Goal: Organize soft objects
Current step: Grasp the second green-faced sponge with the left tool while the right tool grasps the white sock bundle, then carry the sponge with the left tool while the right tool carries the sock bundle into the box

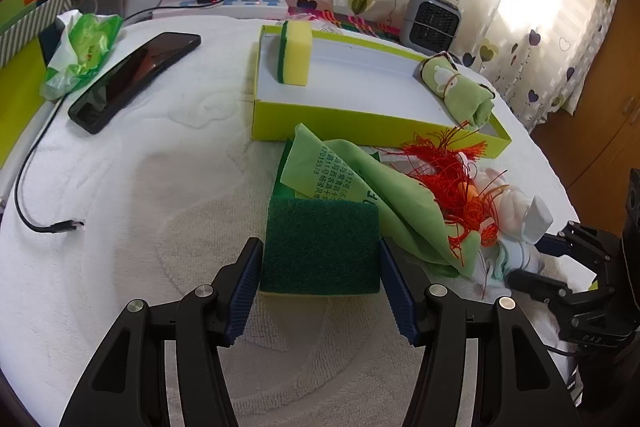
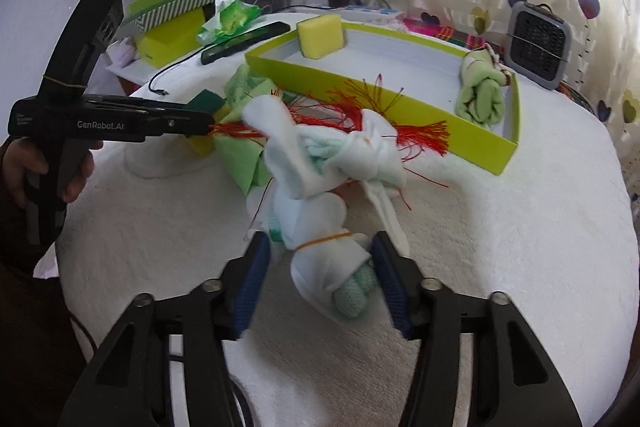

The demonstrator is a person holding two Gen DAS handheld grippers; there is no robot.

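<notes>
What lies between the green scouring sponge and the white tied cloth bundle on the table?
A light green printed cloth and a tangle of red-orange threads lie between the sponge and the bundle, seen in the left wrist view.

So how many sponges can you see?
2. One sponge stands on its edge inside the yellow-green tray, at its far left corner. The other sponge lies green side up on the white towel, between the left gripper's fingers. More may hide under the cloths.
</notes>
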